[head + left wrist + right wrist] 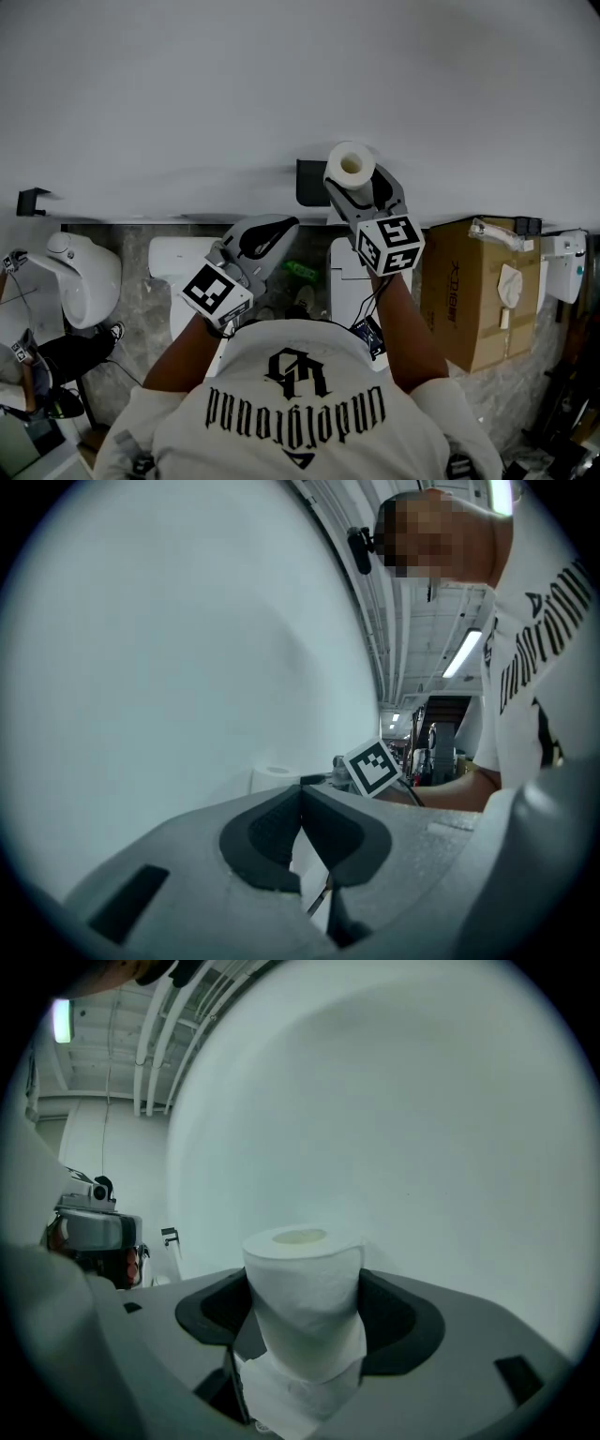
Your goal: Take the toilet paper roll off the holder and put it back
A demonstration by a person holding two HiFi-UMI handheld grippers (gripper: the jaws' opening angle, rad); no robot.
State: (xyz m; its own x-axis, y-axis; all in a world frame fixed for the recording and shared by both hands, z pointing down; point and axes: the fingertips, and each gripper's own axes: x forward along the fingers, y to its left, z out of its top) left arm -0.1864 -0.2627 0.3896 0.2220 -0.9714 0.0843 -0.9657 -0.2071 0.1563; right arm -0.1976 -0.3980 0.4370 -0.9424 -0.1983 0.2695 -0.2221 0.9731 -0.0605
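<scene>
- The white wall [281, 84] fills the upper half of the head view, and the black holder [309, 183] is fixed to it near its foot.
- The person's white shirt [300, 403] is below the holder. Its black gothic lettering is upside down from the head and seems to read "underground", though I can't be sure.
- A cardboard box [478, 291] stands on the floor, well right of the holder and lower. There is dark print on its side, too small to read.
- The right gripper [354, 192] is raised just right of the holder, with its jaws clamped on the roll [350, 169]. Its marker cube shows a black-and-white square pattern.
- The left gripper [279, 227] is just below and left of the holder. Its jaws are pressed together with nothing between them, as the left gripper view shows [302, 794].
- The roll sits upright between the right jaws' dark pads [305, 1288], its hollow core pointing up and a loose tail of paper hanging below. It is just right of the holder; I can't tell whether they touch.
</scene>
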